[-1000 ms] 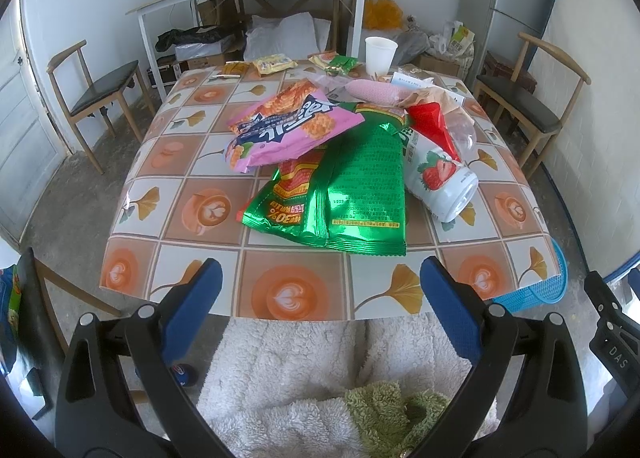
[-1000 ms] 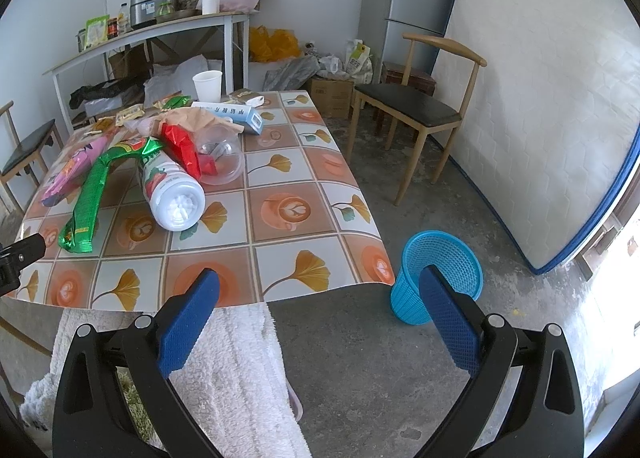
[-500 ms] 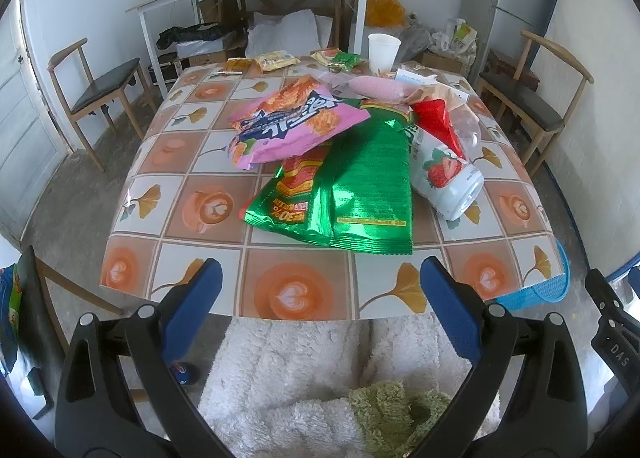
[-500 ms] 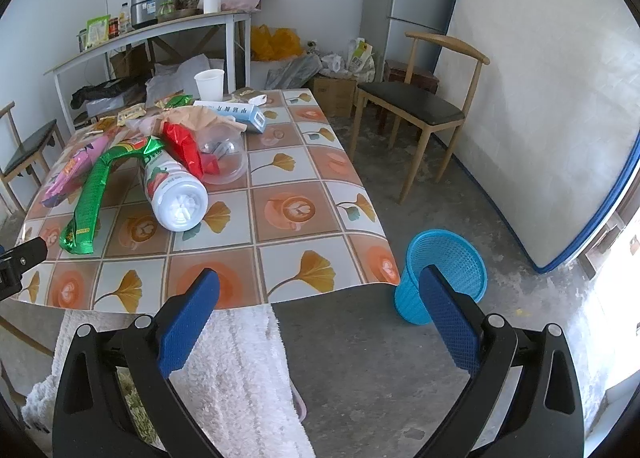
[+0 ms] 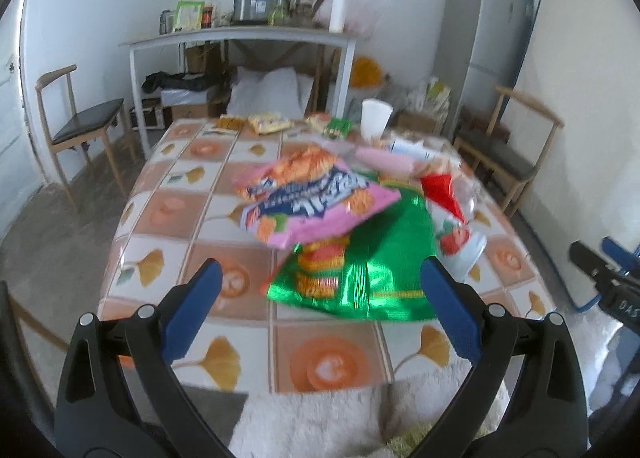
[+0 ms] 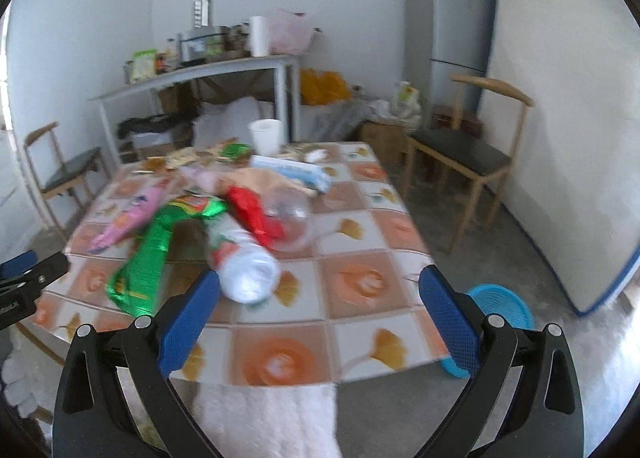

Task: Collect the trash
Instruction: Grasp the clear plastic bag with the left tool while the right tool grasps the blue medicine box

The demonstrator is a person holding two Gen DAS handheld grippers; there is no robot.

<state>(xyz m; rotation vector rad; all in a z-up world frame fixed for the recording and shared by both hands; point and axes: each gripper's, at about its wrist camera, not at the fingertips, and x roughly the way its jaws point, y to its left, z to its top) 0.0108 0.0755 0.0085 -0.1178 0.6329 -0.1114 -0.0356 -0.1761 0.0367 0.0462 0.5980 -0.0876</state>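
left tongs [image 5: 320,304] released, over worktop [image 5: 176,202] near edge | right tongs [image 6: 320,314] released, empty | green bag [image 5: 372,270] under pink bag [image 5: 316,198], mid-worktop | blue basket [image 6: 500,304] on floor off right edge

Both tools look alike. The left gripper [image 5: 318,290] has two black plastic arms with long cut-out slots, each ending in a blue finger pad [image 5: 192,312] with a fine dotted texture. Round silver screws [image 5: 145,311] sit on each arm just behind the pads. The right gripper [image 6: 318,290] has the same black slotted arms, blue textured pads [image 6: 448,320] and silver screws [image 6: 496,321]. Seen from the left tool, its black body carries white lettering, partly readable as "DAS".
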